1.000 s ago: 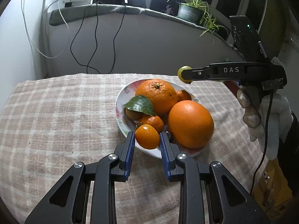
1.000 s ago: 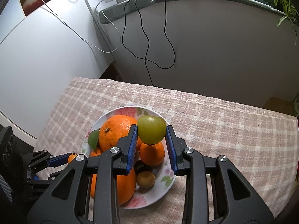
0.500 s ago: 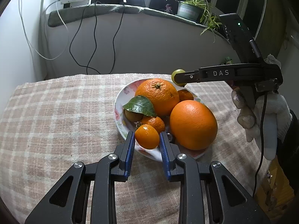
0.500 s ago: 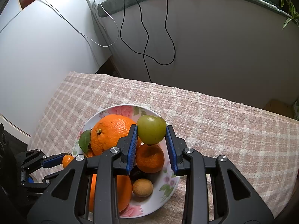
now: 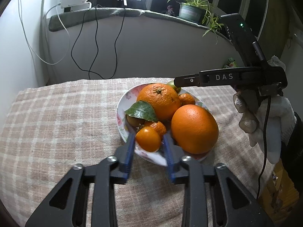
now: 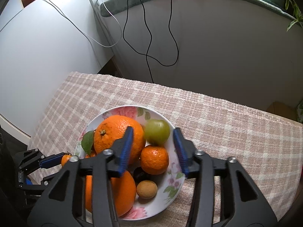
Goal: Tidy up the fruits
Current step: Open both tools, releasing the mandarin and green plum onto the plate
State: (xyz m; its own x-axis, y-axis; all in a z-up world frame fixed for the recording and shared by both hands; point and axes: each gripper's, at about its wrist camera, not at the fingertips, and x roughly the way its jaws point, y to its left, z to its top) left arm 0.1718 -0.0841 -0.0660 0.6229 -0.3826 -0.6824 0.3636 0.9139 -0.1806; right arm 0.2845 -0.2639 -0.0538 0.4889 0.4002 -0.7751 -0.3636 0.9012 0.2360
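**Both claws open over the fruit plate**

The plate (image 6: 171,189) sits on the checked cloth (image 5: 62,117) of the worktop, crowded with fruit. The right claw (image 6: 153,133) stands wide open, its blue pads apart from the green fruit (image 6: 157,131), which rests at the plate's far rim against the big orange (image 6: 113,132) and above a mandarin (image 6: 154,159). A brown kiwi (image 6: 146,189) and a dark fruit lie nearer the camera.

The left claw (image 5: 148,139) is parted around a small persimmon (image 5: 148,138) at the plate's near edge; a gap shows on each side, so the pads do not grip it. Close beside it on the right bulges the largest orange (image 5: 194,128), crowding the right pad. Behind the persimmon sit a mandarin, a leaf (image 5: 142,111) over a kiwi, and the big orange.

Black cables (image 6: 149,37) hang down the wall behind, and a potted plant (image 5: 193,9) stands on the sill.
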